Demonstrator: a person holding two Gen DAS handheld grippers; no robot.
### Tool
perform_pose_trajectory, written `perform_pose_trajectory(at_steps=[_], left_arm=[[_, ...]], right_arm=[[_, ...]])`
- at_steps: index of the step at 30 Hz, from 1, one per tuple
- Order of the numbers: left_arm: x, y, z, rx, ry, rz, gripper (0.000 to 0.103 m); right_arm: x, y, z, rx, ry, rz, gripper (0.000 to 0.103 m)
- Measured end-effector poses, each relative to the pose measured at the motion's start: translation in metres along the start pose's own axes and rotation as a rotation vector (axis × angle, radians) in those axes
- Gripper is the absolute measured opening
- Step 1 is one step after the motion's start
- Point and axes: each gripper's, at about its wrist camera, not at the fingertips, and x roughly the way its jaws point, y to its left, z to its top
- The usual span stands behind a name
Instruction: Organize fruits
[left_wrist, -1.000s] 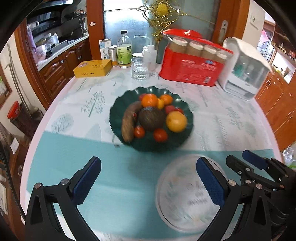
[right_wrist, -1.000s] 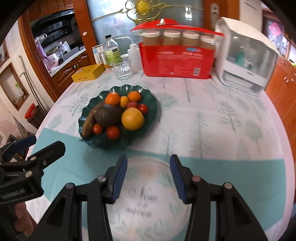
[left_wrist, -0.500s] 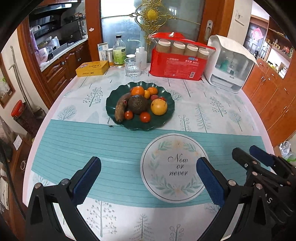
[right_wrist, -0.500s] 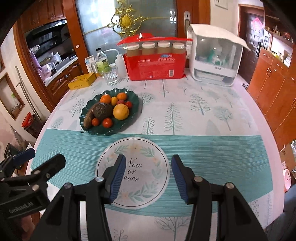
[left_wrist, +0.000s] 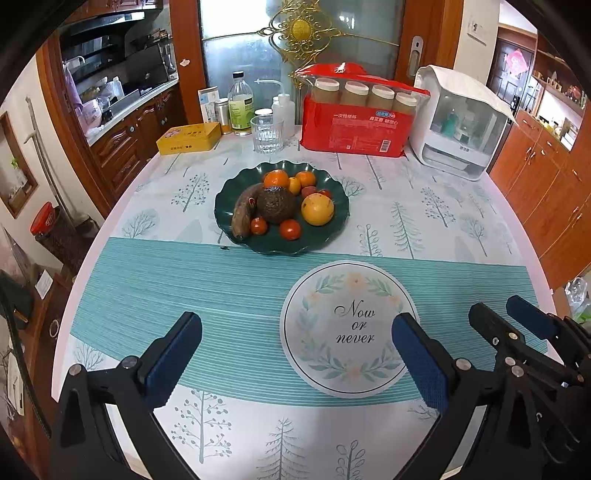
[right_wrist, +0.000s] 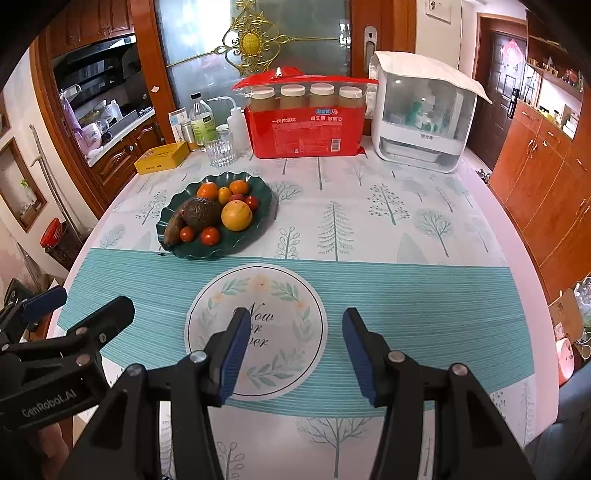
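A dark green scalloped plate (left_wrist: 332, 229) (right_wrist: 260, 225) holds an avocado (left_wrist: 276, 205) (right_wrist: 201, 212), a large yellow-orange citrus (left_wrist: 317, 210) (right_wrist: 236, 215), a brown oblong fruit (left_wrist: 243, 214), small oranges (left_wrist: 276, 179) and red tomatoes (left_wrist: 290, 229). A round white mat (left_wrist: 349, 326) (right_wrist: 288, 295) reading "Now or never" lies in front of it on a teal runner. My left gripper (left_wrist: 295, 354) is open and empty over the runner. My right gripper (right_wrist: 293, 350) is open and empty above the mat; it also shows in the left wrist view (left_wrist: 524, 332).
At the table's back stand a red pack of paper cups (left_wrist: 356, 118), a white lidded container (left_wrist: 461, 125), a glass (left_wrist: 266, 133), bottles (left_wrist: 241, 105) and a yellow tin (left_wrist: 189, 137). Wooden cabinets (left_wrist: 554, 192) flank the table. The left gripper shows at the left in the right wrist view (right_wrist: 66, 332).
Both grippers have pulled back from the fruit plate, so the plate and mat look farther away. The right gripper's jaws have opened wider. The fruits have not moved.
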Motion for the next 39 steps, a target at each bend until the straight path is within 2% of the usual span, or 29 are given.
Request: perform_pose_trajectory(at_steps=[19, 39], left_arm=[[0.007, -0.017, 0.006, 0.030, 0.009, -0.014, 0.102], [0.014, -0.017, 0.003, 0.027, 0.037, -0.023, 0.102]], right_arm=[[0.002, -0.010, 0.001, 0.006, 0.000, -0.002, 0.052], [0.009, -0.011, -0.002, 0.014, 0.018, 0.004, 0.052]])
